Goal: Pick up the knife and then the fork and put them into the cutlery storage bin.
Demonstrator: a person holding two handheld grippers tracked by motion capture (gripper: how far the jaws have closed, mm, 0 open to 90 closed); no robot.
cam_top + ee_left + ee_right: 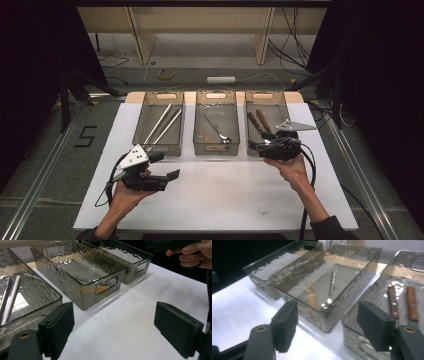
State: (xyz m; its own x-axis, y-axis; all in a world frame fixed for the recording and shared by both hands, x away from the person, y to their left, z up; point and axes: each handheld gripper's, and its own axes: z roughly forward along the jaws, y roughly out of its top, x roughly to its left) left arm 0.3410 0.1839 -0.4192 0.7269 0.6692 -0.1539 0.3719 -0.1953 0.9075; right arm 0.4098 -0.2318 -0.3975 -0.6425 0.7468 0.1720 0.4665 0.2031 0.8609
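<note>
White board covers the table (215, 195) in the high view, and across its far edge we see three smoky clear bins in a row: the left bin (159, 148) with two long metal rods (162, 123) lying side by side, the middle bin (216, 149) with a metal spoon (218, 130) and a small brown piece near its front wall, and the right bin (264, 102) with two wooden-handled utensils (258, 121). We hold the left gripper (170, 176) low on the board, just in front of the left bin, its black jaws spread and pointing toward the table's middle; the right gripper (256, 146) hangs at the front wall of the right bin, over its near end. Moving to the left gripper view, we look between its two black pads (58, 326) — set wide apart, nothing but bare white board between them — toward the bins, with the rods at the far left and the other hand gripping its tool in the top right corner. From the right gripper view, the jaws stand well apart and empty — the spoon lies in the middle bin beyond them, bowl toward us, and the two wooden handles (402, 303) rest side by side in the right bin, above the right-hand pad (374, 325).
</note>
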